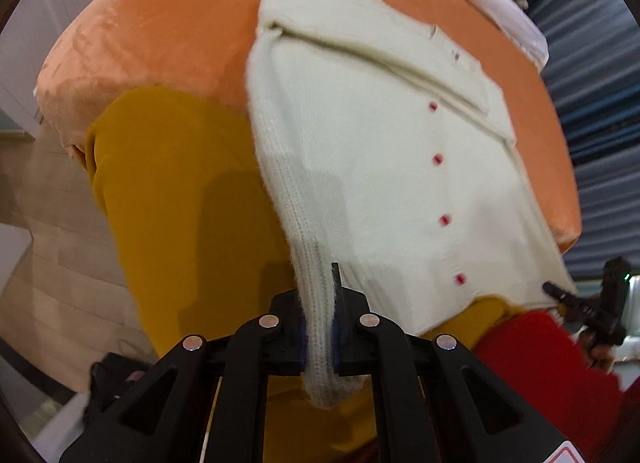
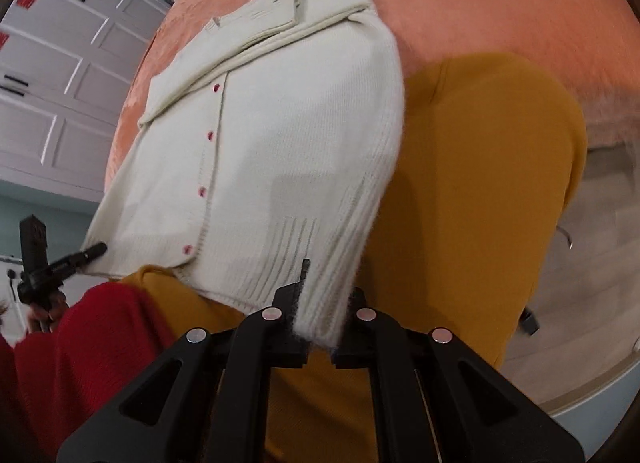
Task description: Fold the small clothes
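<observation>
In the left wrist view the left gripper has its fingers clamped on the ribbed hem corner of a cream knit cardigan, the knit bunched between the pads and a tuft hanging out below them. From that pinch the cardigan stretches up and away across the orange velvet bed cover, its long axis running from the hem at the fingers to the collar at the far end, with a row of small red buttons marking the placket and both sleeves already folded across the chest. A mustard garment lies under the near part, and at the lower right the right gripper holds the opposite hem corner above a red sleeve. In the right wrist view the right gripper is likewise shut on the ribbed hem of the cardigan, which lies ahead of it toward the collar; the left gripper shows at the left edge at the other hem corner, though the blur there makes the exact contact hard to confirm. The bed cover and the mustard garment sit beneath. Both hands are equally near, one on each hem corner, so the next move probably carries the hem forward along the long axis onto the collar end.
</observation>
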Motion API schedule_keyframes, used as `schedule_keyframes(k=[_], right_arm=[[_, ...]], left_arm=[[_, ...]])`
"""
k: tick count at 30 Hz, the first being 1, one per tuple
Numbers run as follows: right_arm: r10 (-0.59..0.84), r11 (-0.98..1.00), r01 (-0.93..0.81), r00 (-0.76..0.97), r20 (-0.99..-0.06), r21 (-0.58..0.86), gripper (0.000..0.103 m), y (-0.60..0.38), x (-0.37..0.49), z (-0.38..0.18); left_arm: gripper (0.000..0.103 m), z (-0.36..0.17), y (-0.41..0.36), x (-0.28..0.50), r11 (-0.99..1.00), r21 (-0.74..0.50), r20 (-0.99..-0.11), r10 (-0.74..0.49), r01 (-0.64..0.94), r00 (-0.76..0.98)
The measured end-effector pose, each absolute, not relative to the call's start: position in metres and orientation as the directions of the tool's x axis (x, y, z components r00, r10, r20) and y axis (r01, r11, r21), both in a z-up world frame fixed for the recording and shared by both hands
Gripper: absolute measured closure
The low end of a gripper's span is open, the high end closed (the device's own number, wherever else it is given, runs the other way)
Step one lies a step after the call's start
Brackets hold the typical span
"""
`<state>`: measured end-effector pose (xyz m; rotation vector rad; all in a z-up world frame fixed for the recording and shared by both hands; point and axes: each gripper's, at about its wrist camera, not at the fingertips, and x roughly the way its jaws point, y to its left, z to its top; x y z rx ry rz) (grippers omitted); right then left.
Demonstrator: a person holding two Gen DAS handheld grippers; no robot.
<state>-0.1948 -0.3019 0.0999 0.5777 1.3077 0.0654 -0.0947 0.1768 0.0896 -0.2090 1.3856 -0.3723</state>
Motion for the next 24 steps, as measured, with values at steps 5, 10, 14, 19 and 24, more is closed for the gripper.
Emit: schedule_keyframes(k=[5,10,14,19,24], right_arm=[[0.327,0.869,0.19,0.473,-0.818,0.457,0.098,-0.322,-0.145,0.131],[0.243,0.857,0.172,0.696,-0.675,0.486,0.098,-0.357,-0.045,0.141],[0.191,0.816,0.239,0.747,-0.636,0.526,0.098,-0.372,0.025,0.116],[0.139,0.759,0.336,0.753,-0.643,0.558,0.097,-0.379,0.074,0.083],[0.137,0.719,0.395,0.726,-0.674,0.572,0.097,-0.375,0.098,0.057]], left_arm=[[0.097,0.126,0.16,-0.019,0.902,-0.395,-0.827,-0.431,0.173,0.361],[0.097,0.137,0.138,0.075,0.913,-0.376,-0.718,-0.395,0.159,0.573],[0.097,0.113,0.115,0.133,0.932,-0.347,-0.72,-0.334,0.101,0.608],[0.097,0.072,0.098,0.173,0.959,-0.28,-0.757,-0.243,0.036,0.607],[0.097,0.033,0.097,0.196,0.957,-0.286,-0.797,-0.215,-0.038,0.564]])
